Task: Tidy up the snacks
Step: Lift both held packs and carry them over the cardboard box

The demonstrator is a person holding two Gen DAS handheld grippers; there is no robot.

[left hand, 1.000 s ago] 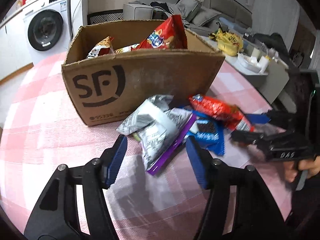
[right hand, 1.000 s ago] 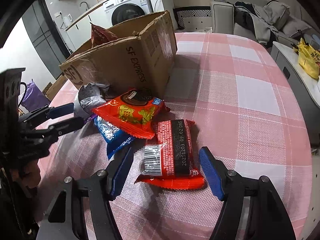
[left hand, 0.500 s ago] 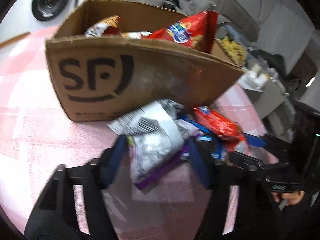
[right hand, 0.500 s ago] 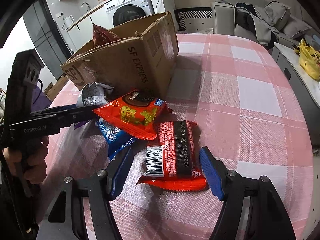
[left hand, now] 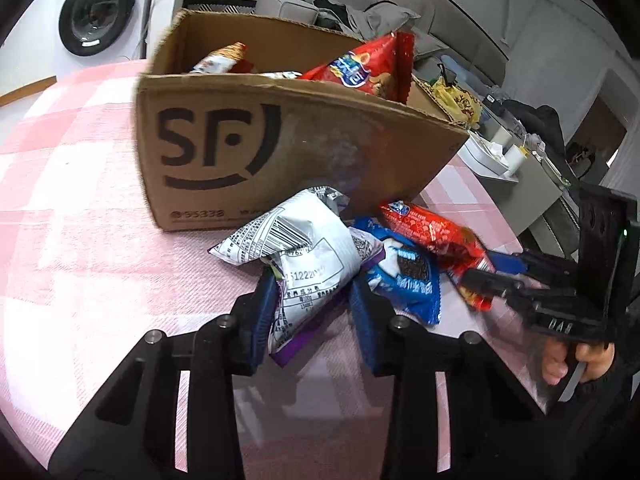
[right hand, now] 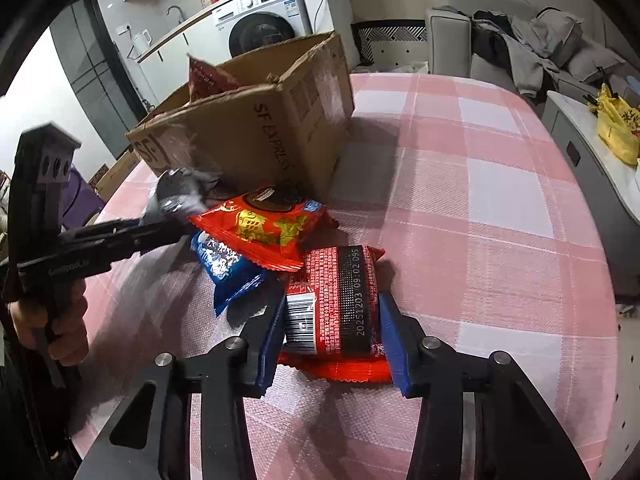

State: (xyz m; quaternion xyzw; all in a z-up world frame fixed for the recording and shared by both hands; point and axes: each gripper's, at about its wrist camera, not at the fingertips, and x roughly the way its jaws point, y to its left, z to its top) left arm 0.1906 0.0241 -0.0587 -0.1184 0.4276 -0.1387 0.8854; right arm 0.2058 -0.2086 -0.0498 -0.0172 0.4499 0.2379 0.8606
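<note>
A brown SF cardboard box [left hand: 248, 148] [right hand: 272, 136] stands on the pink checked table and holds several snack bags. My left gripper [left hand: 314, 312] is shut on a white-and-purple snack packet [left hand: 308, 264], lifted a little off the cloth. Beside it lie a blue cookie packet [left hand: 404, 276] [right hand: 228, 264] and an orange-red packet [left hand: 432, 236] [right hand: 264, 228]. My right gripper [right hand: 332, 328] is shut on a red packet with a barcode [right hand: 340, 300], which rests on the table. The right gripper also shows in the left wrist view [left hand: 500, 272].
The table [right hand: 480, 220] extends open to the right of the box. A washing machine [left hand: 96, 12] stands behind it. A grey sofa [right hand: 520, 48] and a side counter with a yellow bag [right hand: 616, 124] lie beyond the table's far edge.
Both grippers have closed. The left moved forward and clamped the white-and-purple packet, lifting it. The right closed on the red barcode packet.
</note>
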